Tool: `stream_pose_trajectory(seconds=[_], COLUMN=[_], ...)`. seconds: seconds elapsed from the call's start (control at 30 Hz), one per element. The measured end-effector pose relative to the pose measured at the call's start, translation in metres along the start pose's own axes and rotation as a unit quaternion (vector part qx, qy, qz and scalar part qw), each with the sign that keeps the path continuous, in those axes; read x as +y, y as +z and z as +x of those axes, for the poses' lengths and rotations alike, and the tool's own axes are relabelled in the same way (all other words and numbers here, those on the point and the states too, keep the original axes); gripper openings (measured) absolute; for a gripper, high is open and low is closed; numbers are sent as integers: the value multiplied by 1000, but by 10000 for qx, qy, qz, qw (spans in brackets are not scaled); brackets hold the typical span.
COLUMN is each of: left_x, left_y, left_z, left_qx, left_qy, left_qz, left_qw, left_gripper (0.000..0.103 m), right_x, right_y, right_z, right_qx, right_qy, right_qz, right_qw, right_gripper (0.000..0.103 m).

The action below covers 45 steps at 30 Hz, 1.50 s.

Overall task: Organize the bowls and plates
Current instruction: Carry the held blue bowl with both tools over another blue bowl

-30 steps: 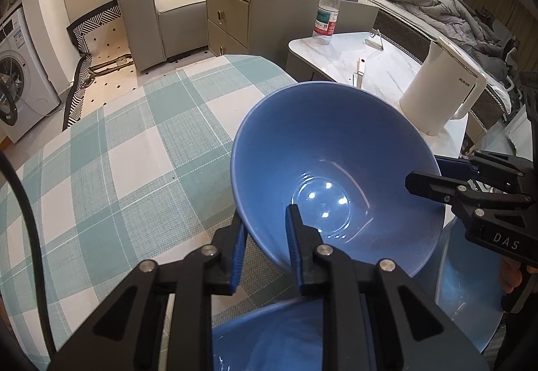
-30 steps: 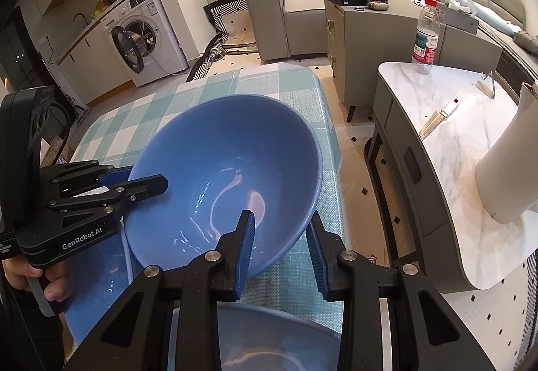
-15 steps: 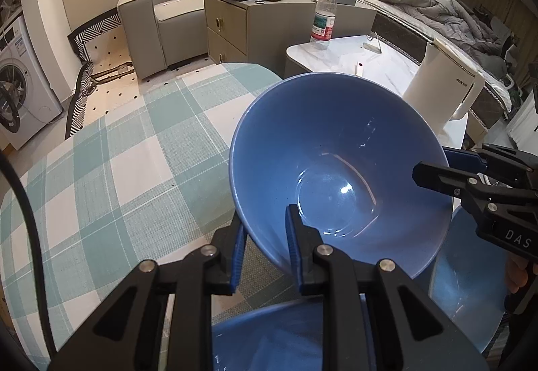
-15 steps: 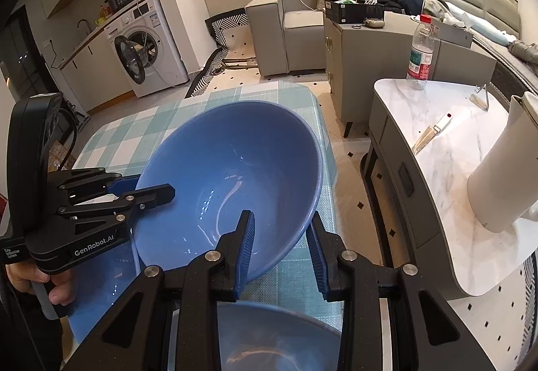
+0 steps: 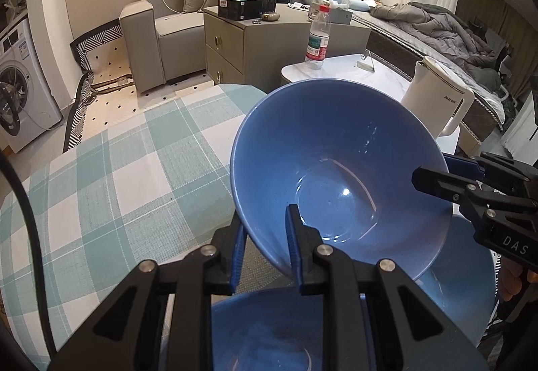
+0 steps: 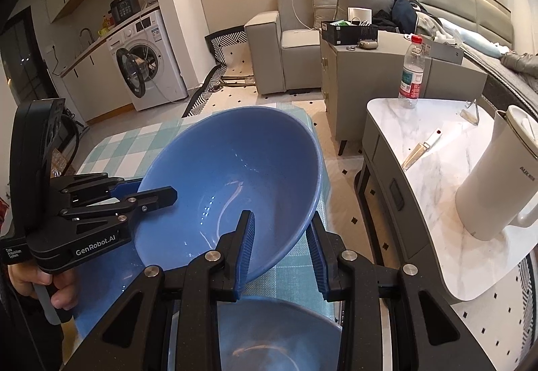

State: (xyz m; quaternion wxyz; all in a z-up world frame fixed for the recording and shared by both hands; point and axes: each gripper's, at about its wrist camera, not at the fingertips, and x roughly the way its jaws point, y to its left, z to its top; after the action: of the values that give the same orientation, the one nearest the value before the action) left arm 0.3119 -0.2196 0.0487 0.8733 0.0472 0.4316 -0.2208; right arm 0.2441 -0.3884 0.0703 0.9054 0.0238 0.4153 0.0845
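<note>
The large glossy blue ceramic bowl (image 5: 339, 169) hangs tilted above the worktop with the green-and-white checked cloth (image 5: 111, 176), clamped at opposite rims by 2 tools. The left tool (image 5: 265, 236) and right tool (image 6: 280, 246) are each closed tight on its wall. A second blue bowl (image 6: 272, 337) sits below them.

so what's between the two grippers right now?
The big blue bowl: left gripper pinches its near rim, right gripper the opposite rim. Both wrist views show it, held above another blue bowl.
</note>
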Motion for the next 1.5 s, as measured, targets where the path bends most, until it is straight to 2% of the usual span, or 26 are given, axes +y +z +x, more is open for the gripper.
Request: stream_pose_trajectory(seconds=[0.93,1.5], left_x=[-1,10], left_y=[-9,-37], left_z=[-61,-98], left_qx=[-573,-917], left_qy=[-33,33], left_qz=[-58,-268], left_qw=[9983,9954], left_gripper=[21,21], right_x=[33,67], right_y=[-3,-19], right_z=[-62,-95], right_qx=[-505,-760], right_qy=[-10,147], right_qz=[-246,-519], right_qw=[9984,9956], right_gripper=[33,34])
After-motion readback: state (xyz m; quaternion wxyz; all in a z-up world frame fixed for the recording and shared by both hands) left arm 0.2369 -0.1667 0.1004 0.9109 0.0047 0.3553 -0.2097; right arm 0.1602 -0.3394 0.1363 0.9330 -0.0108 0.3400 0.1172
